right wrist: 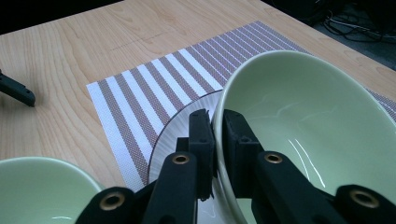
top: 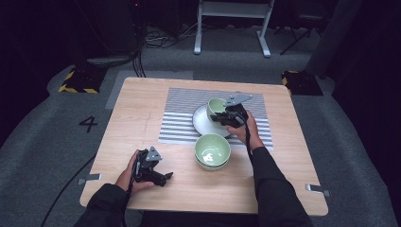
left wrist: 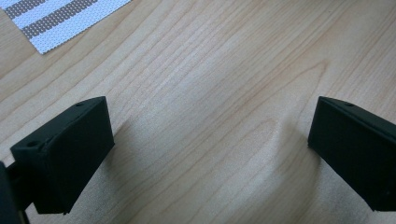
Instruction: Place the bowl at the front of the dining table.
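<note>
Right claw (right wrist: 215,140) clamped on green bowl (right wrist: 317,126) rim, tilted over white plate (right wrist: 175,135) for setting down; left claw (left wrist: 210,154) open, idle on table (left wrist: 210,70).

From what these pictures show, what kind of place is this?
Probably a lab or studio set up for recording, not a home: the wooden table stands alone on grey carpet with a painted number 4, yellow-black taped floor weights and loose cables behind.

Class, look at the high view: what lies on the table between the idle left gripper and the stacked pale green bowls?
Nothing: bare light wooden table separates the left gripper from the stacked pale green bowls. The left gripper view shows plain wood too.
</note>
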{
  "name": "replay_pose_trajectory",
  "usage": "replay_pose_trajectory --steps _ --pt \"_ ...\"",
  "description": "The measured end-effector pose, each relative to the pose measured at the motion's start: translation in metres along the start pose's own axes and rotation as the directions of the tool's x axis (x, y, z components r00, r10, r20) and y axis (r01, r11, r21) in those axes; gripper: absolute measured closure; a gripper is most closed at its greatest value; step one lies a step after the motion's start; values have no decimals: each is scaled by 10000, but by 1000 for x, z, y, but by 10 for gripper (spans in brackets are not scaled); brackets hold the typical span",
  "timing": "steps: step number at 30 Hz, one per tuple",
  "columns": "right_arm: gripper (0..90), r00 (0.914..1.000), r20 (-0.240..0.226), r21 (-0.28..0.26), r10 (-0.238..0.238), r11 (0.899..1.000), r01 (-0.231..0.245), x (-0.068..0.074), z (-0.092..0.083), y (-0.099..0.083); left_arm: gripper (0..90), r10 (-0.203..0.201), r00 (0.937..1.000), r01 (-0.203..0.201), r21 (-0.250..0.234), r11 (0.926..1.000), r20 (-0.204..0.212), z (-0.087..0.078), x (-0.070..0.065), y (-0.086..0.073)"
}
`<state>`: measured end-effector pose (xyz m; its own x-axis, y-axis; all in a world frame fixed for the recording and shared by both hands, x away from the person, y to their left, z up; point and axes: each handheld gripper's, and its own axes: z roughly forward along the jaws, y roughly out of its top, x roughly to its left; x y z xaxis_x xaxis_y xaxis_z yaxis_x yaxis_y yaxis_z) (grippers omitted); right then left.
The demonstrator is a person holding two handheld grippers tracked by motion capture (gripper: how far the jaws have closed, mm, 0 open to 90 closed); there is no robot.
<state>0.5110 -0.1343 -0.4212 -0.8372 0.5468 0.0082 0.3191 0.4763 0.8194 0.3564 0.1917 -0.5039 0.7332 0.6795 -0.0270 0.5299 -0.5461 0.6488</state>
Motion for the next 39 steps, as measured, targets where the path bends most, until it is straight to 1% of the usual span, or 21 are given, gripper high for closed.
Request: replay_pose_trajectory --steps 4,13,15,22,31,38,39 --pt "828 9998 38 219 -173 9996 173 0 4 0 1 0 10000 0 1 10000 -12 0 0 0" --pt "827 9993 -28 401 -381 9985 382 3 11 0 1 13 10000 -13 10 10000 -1 0 0 0" --pt "826 9994 -30 440 -346 9984 347 3 14 -1 1 19 10000 -19 12 10000 -12 0 0 0" --pt "825 9990 0 487 -450 9978 449 3 17 -4 1 6 10000 -6 5 10000 3 0 0 0" --pt "829 9988 181 581 -458 9973 447 2 21 -7 1 30 10000 -30 22 10000 -19 0 0 0" --pt "832 9979 84 740 -645 9952 637 3 25 -8 1 4 10000 -4 16 10000 -1 0 0 0" --pt "833 9980 128 757 -616 9953 605 3 26 -9 1 13 10000 -13 15 10000 -14 0 0 0"
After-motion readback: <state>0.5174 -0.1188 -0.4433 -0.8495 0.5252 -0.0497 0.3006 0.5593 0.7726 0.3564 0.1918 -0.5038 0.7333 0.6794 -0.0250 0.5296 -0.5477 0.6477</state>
